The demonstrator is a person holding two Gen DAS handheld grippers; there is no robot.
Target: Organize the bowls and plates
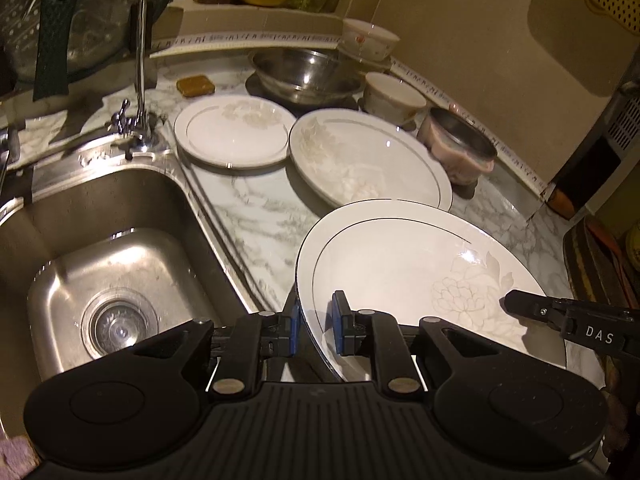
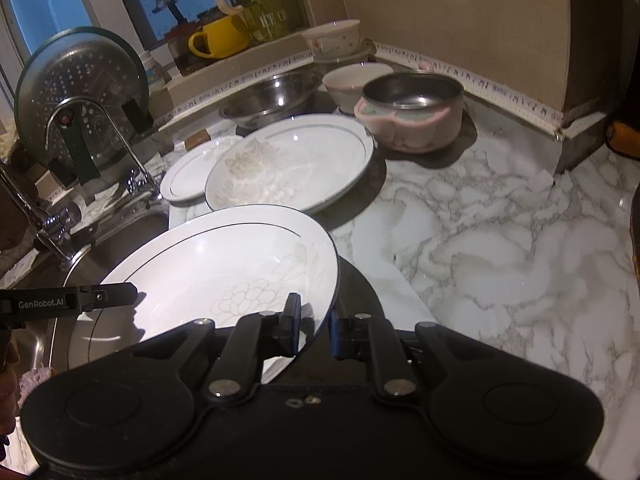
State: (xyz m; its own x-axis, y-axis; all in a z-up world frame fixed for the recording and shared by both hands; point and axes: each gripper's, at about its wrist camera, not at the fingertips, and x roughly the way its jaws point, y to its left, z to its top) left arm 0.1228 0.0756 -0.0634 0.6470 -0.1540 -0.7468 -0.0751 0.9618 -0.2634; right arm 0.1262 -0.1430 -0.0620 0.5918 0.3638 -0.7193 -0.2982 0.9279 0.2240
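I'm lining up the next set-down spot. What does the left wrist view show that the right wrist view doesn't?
Only left wrist: the sink basin with its drain.
Only right wrist: the wide bare stretch of marble counter and the window.
Both: the held plate, gripped at opposite rims by left gripper and right gripper, plus the second large plate.
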